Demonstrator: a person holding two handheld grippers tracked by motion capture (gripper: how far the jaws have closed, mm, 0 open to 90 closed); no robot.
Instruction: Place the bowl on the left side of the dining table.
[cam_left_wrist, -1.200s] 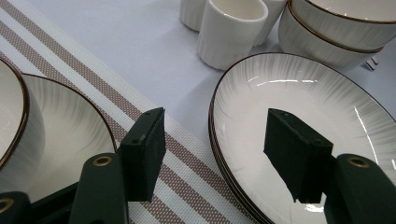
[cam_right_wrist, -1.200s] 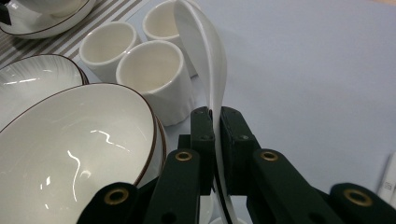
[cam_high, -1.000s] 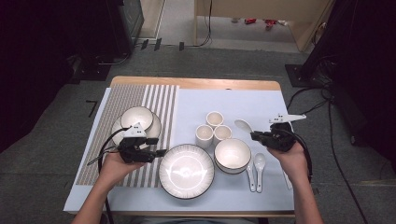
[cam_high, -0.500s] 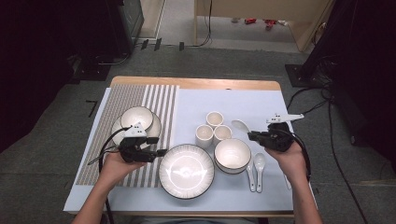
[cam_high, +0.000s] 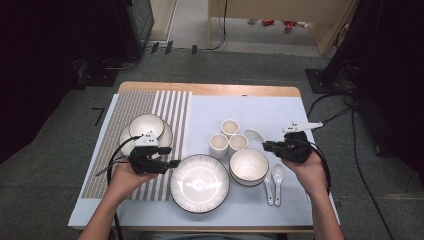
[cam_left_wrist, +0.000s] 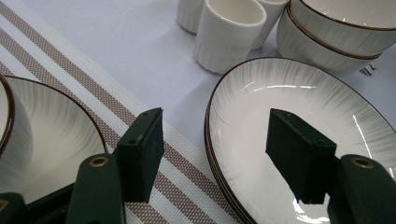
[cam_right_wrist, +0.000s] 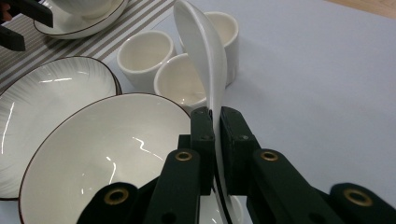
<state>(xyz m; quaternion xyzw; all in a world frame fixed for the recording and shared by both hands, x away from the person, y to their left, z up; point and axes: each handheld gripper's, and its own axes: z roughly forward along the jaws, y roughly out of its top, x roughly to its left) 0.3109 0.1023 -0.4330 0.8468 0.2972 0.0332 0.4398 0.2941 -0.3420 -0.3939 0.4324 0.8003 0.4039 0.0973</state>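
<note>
My left gripper (cam_high: 171, 162) hovers open at the left rim of the large ribbed plate (cam_high: 200, 184). In the left gripper view its jaws (cam_left_wrist: 217, 154) straddle that plate's dark rim (cam_left_wrist: 208, 126) without pressing on it, one jaw over the striped mat and the other over the plate. My right gripper (cam_high: 266, 146) is shut on the handle of a white ceramic spoon (cam_right_wrist: 201, 46). The spoon (cam_high: 254, 134) sticks out past the jaws, above the table, between the big bowl (cam_high: 248, 165) and the cups.
Three small white cups (cam_high: 229, 128) stand behind the plate and bowl. Two more white spoons (cam_high: 273, 182) lie right of the bowl. A bowl on a plate (cam_high: 146, 125) sits on the striped mat (cam_high: 170, 107) at the left, close behind my left hand.
</note>
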